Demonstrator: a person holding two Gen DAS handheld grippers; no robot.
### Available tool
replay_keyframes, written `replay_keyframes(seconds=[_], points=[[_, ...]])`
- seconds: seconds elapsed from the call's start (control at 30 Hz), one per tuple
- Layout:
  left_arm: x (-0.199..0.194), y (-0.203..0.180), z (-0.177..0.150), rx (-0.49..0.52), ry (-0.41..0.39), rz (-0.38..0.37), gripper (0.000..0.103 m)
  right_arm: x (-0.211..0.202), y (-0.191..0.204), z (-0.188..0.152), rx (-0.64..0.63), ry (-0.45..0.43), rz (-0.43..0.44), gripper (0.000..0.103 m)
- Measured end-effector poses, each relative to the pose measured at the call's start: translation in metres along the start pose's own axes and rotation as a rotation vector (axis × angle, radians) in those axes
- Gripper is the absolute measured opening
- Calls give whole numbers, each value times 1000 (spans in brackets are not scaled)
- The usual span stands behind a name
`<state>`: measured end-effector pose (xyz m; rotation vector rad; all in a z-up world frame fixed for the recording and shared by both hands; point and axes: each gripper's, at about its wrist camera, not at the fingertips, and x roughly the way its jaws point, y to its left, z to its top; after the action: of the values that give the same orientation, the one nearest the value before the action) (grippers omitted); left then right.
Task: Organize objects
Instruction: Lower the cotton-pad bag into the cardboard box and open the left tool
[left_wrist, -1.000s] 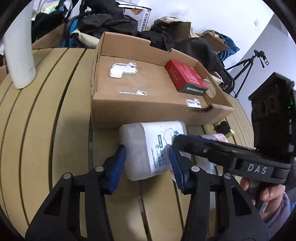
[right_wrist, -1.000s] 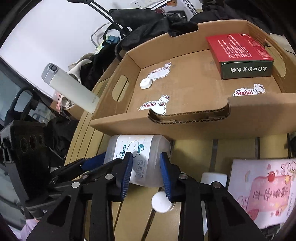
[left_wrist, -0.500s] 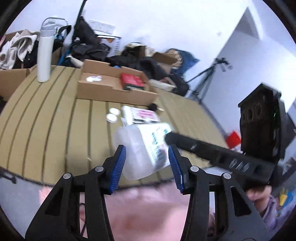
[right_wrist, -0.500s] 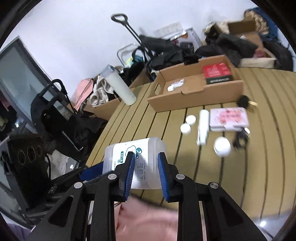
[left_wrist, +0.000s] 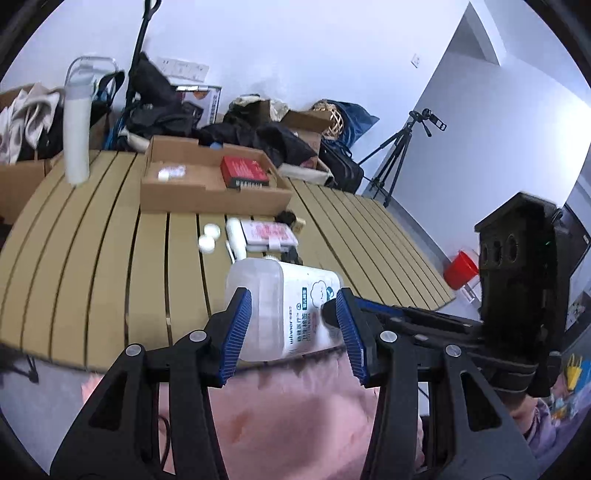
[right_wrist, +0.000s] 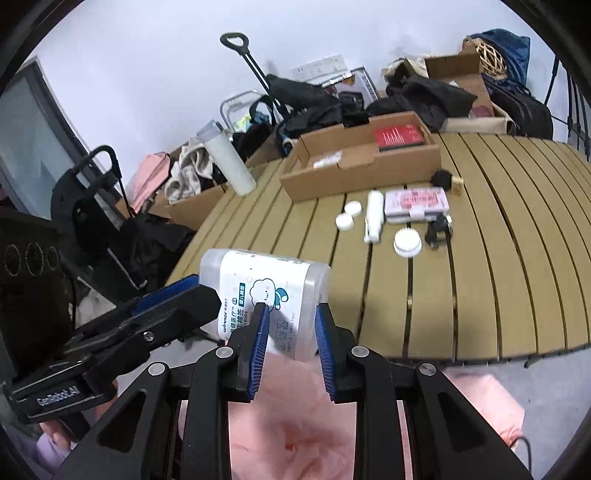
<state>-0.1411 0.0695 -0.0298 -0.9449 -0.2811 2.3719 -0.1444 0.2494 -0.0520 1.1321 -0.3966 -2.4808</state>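
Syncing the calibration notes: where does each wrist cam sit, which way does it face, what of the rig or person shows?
Left wrist: behind the left gripper, facing down-forward over the slatted table; right gripper and hand at its right.
Right wrist: behind the right gripper, facing likewise; left gripper at its left, pink clothing below.
Shared: the cotton-swab container held by both, cardboard tray, red box.

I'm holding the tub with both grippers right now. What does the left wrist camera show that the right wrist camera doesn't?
Left wrist only: a camera tripod by the wall and a red bucket on the floor.

Right wrist only: a round white lid beside the black clip, and a black stroller beside the table.

Both: the cotton-swab tub held between left gripper and right gripper, the cardboard tray with the red box, the white bottle, the pink case.
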Motion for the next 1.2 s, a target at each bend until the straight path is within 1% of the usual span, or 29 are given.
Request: replay_keyframes(seconds=[0.03,0.13,0.17,0.23,0.3,0.33,0.4,0.47,0.5,0.53,0.6,0.67,0.73,0.77,0.8,0.87,0.9,0.93,0.97,1.0,1.03,1.07,1.1,1.13,1.17,1.2], points=[[0,-1,6,10,-5,7,43,0,1,10,-1,-11,1,28],[5,-3,56,73,-52,18,43,0,3,52,-19,-52,4,28],[8,-2,71,84,-60,19,43,2,3,77,-30,-75,9,28],[19,3,105,104,-73,43,43,6,6,110,-49,-102,6,28],[39,17,150,85,-64,70,43,17,10,151,-86,-125,3,28],[48,26,168,69,-59,82,43,26,11,169,-96,-120,-2,27],[66,46,194,49,-44,84,43,46,9,203,-107,-111,-2,24],[95,74,217,16,-14,80,43,73,6,234,-113,-87,-4,24],[106,86,222,1,-2,80,43,86,2,244,-105,-68,-2,24],[125,107,227,-34,31,83,43,103,-3,254,-97,-44,3,24],[153,131,227,-85,80,89,43,144,-19,268,-54,25,17,24],[188,163,217,-151,155,113,43,191,-38,271,-2,94,14,24],[211,184,204,-177,189,164,39,234,-52,264,40,164,4,24],[226,197,197,-191,218,193,36,258,-58,257,60,196,-3,24],[241,211,189,-201,257,206,35,276,-65,251,79,226,-11,24],[262,230,180,-216,329,205,36,311,-74,239,104,282,-42,23],[272,239,173,-220,375,232,37,322,-79,234,115,309,-54,23],[274,240,172,-212,380,234,37,332,-83,231,124,333,-73,23],[271,234,172,-172,357,242,44,337,-87,230,126,345,-76,23],[269,227,172,-131,342,258,58,337,-90,232,123,338,-69,23],[268,221,171,-93,334,269,67,336,-97,236,110,325,-88,25],[270,216,170,-53,331,289,82,330,-103,242,89,298,-137,26],[272,211,168,-13,333,317,86,322,-112,248,63,259,-198,28],[277,206,162,44,343,374,86,317,-119,253,37,231,-248,36],[280,202,162,78,350,401,86,312,-128,257,11,210,-315,56],[281,199,160,100,350,418,86,309,-139,259,4,209,-366,68]])
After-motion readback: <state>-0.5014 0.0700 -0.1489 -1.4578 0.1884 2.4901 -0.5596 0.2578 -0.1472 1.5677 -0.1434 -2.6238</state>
